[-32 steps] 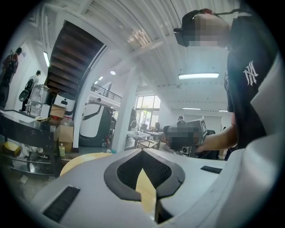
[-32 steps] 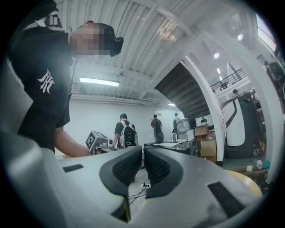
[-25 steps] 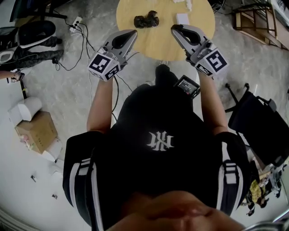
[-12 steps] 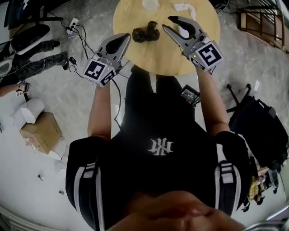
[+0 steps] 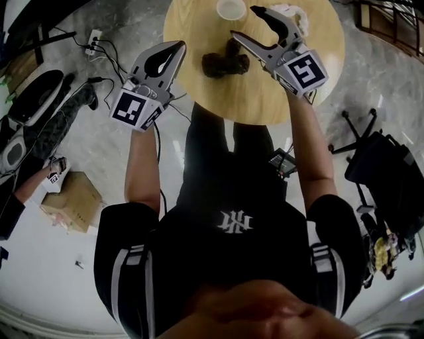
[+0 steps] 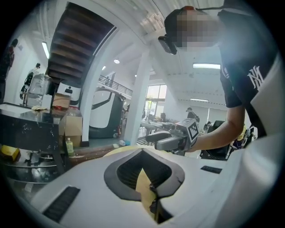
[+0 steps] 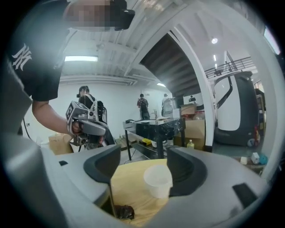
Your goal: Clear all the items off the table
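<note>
On the round table [image 5: 265, 93]: a white cup [image 5: 230, 8], a dark lump [image 5: 225, 63] and a small white thing [image 5: 296, 13] all sit there, so nothing is cleared yet.
Right gripper [image 5: 244, 22]: its jaws have just been opening and stand wide apart, empty, lined up with the cup (I think to fit round it).
Left gripper [image 5: 173, 49]: pinched together on nothing, beside the table's left edge, likely waiting its turn.
Cup: it stands upright and untouched, just past the open jaws.

A round wooden table [image 5: 255, 99] bears a white cup [image 5: 230, 8] and dark lump [image 5: 225, 62].
</note>
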`<move>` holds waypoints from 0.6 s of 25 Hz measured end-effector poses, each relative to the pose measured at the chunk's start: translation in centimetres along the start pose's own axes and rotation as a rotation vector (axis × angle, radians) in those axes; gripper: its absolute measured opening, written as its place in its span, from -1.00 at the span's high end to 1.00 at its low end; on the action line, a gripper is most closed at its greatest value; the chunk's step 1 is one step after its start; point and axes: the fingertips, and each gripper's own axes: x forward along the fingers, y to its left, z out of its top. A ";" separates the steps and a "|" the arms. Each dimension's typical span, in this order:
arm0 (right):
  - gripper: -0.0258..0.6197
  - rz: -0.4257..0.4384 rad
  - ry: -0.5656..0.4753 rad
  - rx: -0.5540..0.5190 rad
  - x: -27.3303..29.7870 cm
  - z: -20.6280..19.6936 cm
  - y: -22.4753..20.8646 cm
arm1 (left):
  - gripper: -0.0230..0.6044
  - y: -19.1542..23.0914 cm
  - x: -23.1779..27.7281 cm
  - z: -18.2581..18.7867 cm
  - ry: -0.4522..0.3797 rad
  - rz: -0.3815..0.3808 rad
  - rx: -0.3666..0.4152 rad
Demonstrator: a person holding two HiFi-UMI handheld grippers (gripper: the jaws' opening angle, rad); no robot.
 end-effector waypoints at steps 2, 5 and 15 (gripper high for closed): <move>-0.26 -0.022 0.024 0.011 1.2 -1.6 -0.9 | 0.89 0.5 0.9 -0.8 0.004 -0.027 0.004; -0.41 -0.033 0.050 0.019 2.5 -3.5 -1.7 | 0.89 0.8 2.4 -1.9 0.010 -0.055 0.014; -0.41 -0.068 0.251 -0.053 5.3 -9.1 -3.4 | 0.88 2.6 4.7 -3.9 -0.012 -0.068 0.004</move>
